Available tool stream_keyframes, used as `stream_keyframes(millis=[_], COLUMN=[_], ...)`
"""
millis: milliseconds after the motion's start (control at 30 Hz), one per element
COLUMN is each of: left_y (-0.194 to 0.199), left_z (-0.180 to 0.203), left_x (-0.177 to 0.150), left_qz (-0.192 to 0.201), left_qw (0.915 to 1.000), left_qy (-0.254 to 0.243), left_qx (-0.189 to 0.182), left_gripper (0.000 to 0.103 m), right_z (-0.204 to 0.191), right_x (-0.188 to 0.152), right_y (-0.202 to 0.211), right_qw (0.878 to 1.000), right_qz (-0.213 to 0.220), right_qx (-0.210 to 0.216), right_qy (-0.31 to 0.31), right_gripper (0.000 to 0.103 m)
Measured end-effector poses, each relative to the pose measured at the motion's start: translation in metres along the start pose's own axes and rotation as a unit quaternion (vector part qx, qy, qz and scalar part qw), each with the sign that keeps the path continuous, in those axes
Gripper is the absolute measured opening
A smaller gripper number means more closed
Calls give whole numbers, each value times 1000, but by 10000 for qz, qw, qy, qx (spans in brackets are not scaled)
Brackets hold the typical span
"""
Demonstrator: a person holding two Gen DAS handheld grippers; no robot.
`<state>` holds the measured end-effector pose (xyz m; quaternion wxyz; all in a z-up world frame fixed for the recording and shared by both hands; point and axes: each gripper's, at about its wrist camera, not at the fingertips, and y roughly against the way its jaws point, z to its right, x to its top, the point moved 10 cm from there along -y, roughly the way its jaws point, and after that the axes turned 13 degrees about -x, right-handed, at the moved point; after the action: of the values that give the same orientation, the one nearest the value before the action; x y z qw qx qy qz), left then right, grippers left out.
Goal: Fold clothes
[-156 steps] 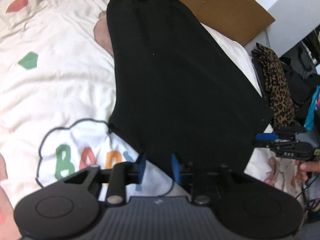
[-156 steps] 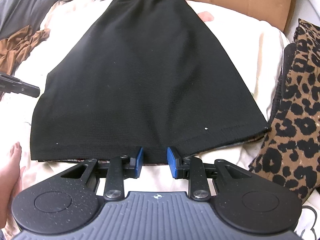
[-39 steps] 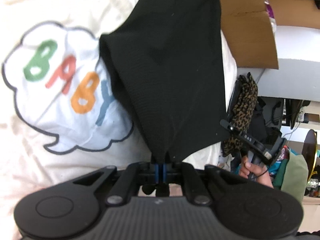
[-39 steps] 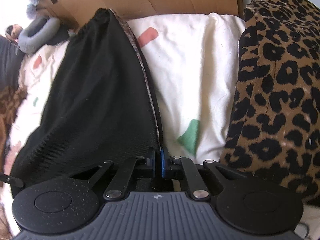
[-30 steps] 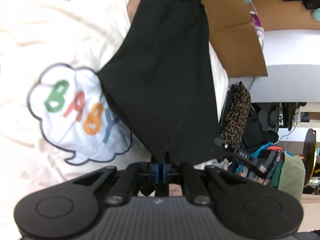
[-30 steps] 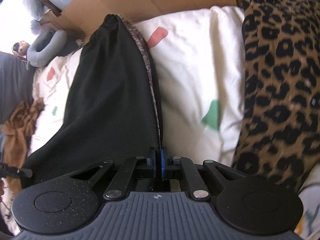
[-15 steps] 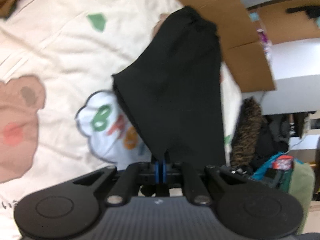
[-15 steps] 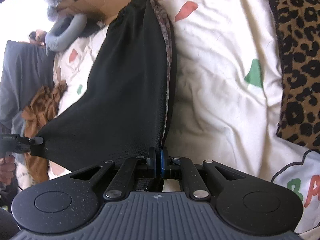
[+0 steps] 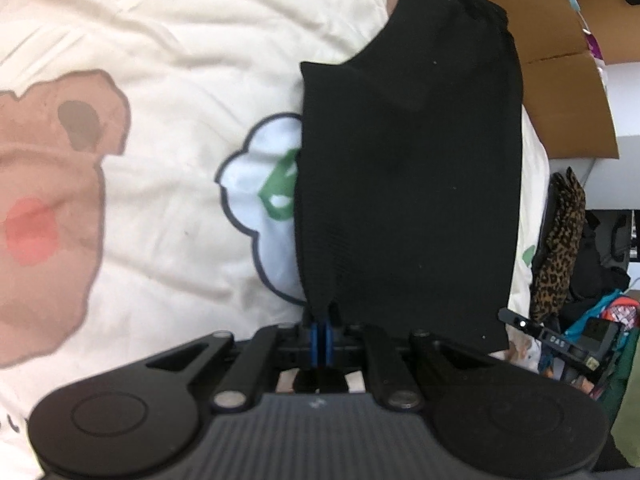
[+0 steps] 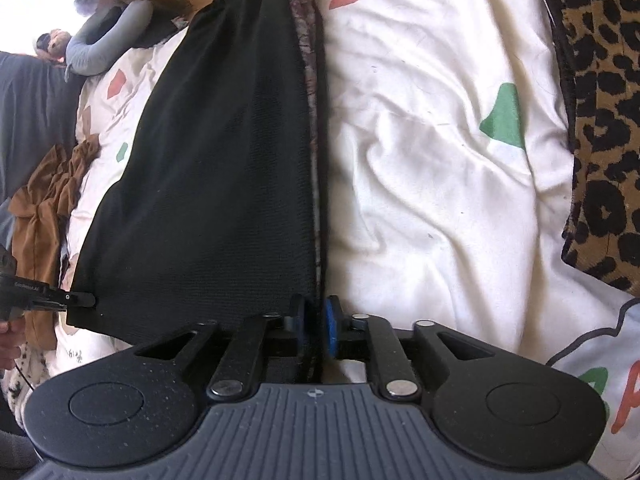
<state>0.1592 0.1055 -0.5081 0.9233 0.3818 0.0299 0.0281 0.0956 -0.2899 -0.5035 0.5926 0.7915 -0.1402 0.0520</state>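
A black skirt point(image 9: 408, 184) with a patterned lining lies folded lengthwise on a cream bedspread point(image 9: 152, 80); its waistband is at the far end by the cardboard. My left gripper point(image 9: 320, 334) is shut on a hem corner of the skirt. My right gripper point(image 10: 316, 326) stands slightly apart at the other hem corner of the skirt point(image 10: 224, 168), with the folded edge hanging between its pads. The left gripper also shows at the left edge of the right wrist view point(image 10: 76, 300), and the right gripper shows in the left wrist view point(image 9: 516, 322).
A leopard-print garment point(image 10: 600, 120) lies at the bed's right side. A brown garment point(image 10: 44, 200) and grey clothes point(image 10: 108, 40) lie to the left. Brown cardboard point(image 9: 560, 72) stands behind the bed. A "BABY" cloud print point(image 9: 272, 196) is partly under the skirt.
Both grippers have carried the hem across, so the skirt now lies folded narrower. The right gripper's pads have parted from shut to a small gap.
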Motion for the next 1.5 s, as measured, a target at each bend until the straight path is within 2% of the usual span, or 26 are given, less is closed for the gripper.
stream_keyframes(millis=[67, 133, 400, 567, 667, 833, 933, 967, 1167, 1500], left_y=[0, -2, -4, -5, -3, -2, 0, 1, 12, 11], left_z=[-2, -6, -17, -19, -20, -22, -21, -20, -11, 0], left_x=[2, 3, -4, -7, -10, -16, -18, -19, -35, -68], left_qz=[0, -5, -83, -108, -96, -126, -167, -174, -189, -369], left_qw=[10000, 10000, 9999, 9998, 9999, 9999, 9998, 9998, 9997, 9989], left_qy=[-29, -33, -62, -53, -27, 14, 16, 13, 131, 173], left_qx=[43, 72, 136, 143, 124, 97, 122, 129, -47, -231], left_gripper=[4, 4, 4, 4, 4, 4, 4, 4, 4, 4], right_z=[2, 6, 10, 11, 8, -4, -6, -7, -7, 6], right_x=[1, 2, 8, 7, 2, -9, -7, -8, -6, -9], right_y=[-1, -3, -21, -31, -34, -39, -40, -39, -17, 12], right_qw=[9999, 9996, 9939, 9825, 9769, 9765, 9771, 9780, 9797, 9851], right_qz=[-7, -40, -235, -421, -575, -801, -817, -793, -719, -724], right_qx=[99, 206, 923, 1561, 1780, 1799, 1758, 1744, 1735, 1464], right_qy=[-94, -185, -561, -924, -1033, -876, -877, -826, -699, -544], right_gripper=[22, 30, 31, 31, 31, 28, 7, 4, 2, 2])
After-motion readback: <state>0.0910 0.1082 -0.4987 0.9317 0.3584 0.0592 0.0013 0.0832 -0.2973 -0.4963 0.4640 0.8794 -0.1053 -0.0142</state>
